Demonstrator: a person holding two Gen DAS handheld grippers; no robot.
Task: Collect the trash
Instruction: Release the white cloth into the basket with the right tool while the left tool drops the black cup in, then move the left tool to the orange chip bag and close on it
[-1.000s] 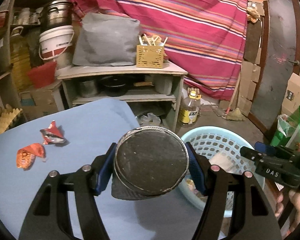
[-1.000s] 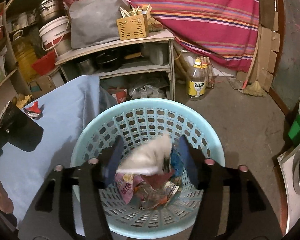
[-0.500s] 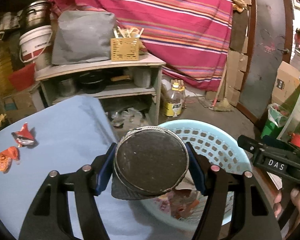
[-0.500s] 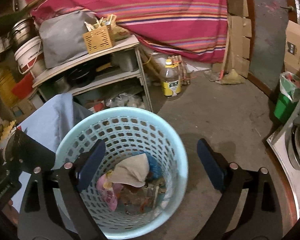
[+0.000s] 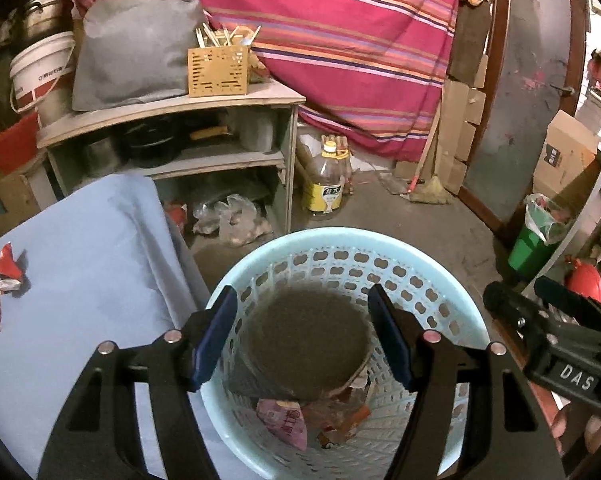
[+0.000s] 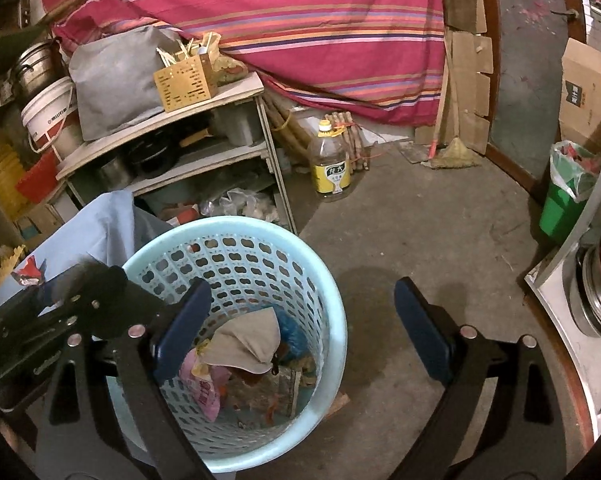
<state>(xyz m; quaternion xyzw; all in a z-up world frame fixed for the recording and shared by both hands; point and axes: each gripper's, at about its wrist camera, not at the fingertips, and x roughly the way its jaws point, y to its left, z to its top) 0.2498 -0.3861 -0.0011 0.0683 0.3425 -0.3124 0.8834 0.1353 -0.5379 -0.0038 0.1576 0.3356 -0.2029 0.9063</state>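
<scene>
My left tool [image 5: 302, 334], jaws just widened, stands apart around the blurred dark round can [image 5: 306, 340] above the pale blue perforated plastic basket [image 5: 440, 280]; my right tool [image 6: 302, 330] is spread, empty.

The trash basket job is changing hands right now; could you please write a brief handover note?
Left gripper: jaws just opened wider, pads clear of the dark round can over the blue basket.
Right gripper: jaws have just been opening, empty, over the basket's edge.
Done: paper wad and pink packet in basket.
Left: two crumpled wrappers on the blue table.
</scene>
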